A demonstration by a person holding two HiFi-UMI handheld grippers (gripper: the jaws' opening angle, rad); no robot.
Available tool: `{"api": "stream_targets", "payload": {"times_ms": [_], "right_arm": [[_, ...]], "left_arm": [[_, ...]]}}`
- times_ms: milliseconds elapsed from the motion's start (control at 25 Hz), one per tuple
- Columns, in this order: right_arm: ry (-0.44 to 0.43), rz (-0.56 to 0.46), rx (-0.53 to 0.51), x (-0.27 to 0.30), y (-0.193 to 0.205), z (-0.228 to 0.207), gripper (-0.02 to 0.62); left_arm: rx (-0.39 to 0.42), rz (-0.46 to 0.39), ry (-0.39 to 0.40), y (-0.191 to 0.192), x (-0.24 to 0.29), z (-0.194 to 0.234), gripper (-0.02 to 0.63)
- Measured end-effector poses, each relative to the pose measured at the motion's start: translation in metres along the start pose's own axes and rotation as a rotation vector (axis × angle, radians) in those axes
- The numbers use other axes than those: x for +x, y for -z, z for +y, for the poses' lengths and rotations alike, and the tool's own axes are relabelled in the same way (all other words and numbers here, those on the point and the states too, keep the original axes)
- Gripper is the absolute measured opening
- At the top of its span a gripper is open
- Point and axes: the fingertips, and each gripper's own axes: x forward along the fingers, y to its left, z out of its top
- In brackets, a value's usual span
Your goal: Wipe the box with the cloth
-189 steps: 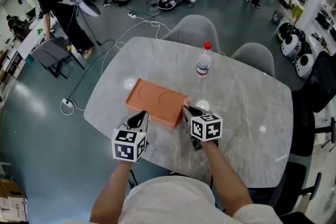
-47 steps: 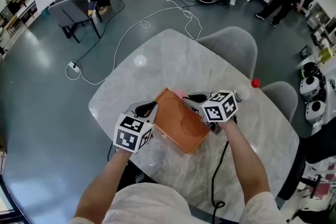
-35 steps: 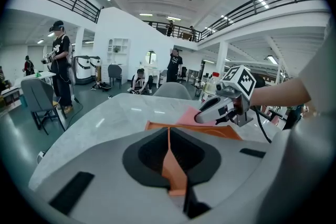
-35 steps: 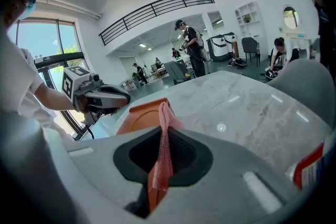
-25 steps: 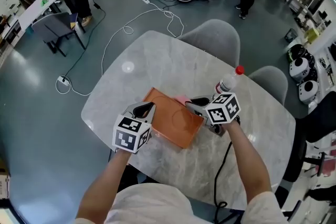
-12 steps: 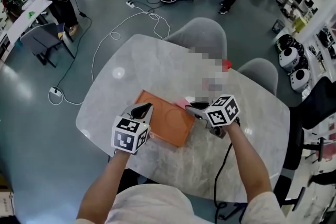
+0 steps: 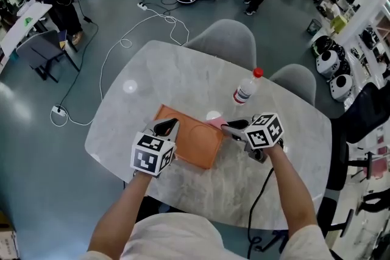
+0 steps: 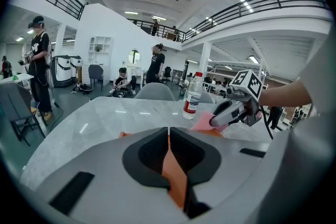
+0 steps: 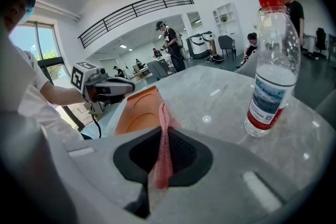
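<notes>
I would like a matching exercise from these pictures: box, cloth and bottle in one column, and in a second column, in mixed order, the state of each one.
Column one:
1. box
2. cloth
3. bottle

Column two:
A. stands upright and free on the table
B. pinched in the right claw
C. gripped at its edge by the left claw

Pairs: 1-C, 2-B, 3-A.

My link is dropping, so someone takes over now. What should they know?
Left gripper: shut on the near left edge of the orange box, which lies flat on the table.
Right gripper: shut on the pink cloth, at the box's far right edge.
A water bottle stands beyond, apart.
Done: both grips set; how much is wiped does not show.
Left: likely sweep the cloth across the box top.
</notes>
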Motion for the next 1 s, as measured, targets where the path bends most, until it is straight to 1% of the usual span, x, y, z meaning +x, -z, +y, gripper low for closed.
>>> {"api": "stream_targets", "payload": {"times_ms": [240, 440, 680, 880, 1000], "right_arm": [[0.071, -0.006, -0.003, -0.013, -0.003, -0.009, 0.018], [0.107, -0.014, -0.045, -0.013, -0.029, -0.009, 0.018], [0.102, 0.022, -0.148, 0.010, -0.069, 0.003, 0.018], [0.075, 0.074, -0.257, 0.042, -0.104, 0.016, 0.018], [0.056, 0.088, -0.303, 0.060, -0.124, 0.024, 0.018]], "left_arm": [[0.015, -0.005, 0.015, 0.002, 0.001, 0.006, 0.017], [0.010, -0.017, 0.011, 0.001, -0.007, 0.018, 0.017], [-0.001, -0.042, -0.017, 0.001, -0.024, 0.040, 0.017], [-0.031, -0.053, -0.057, 0.006, -0.041, 0.064, 0.017], [-0.044, -0.055, -0.073, 0.009, -0.051, 0.076, 0.017]]}}
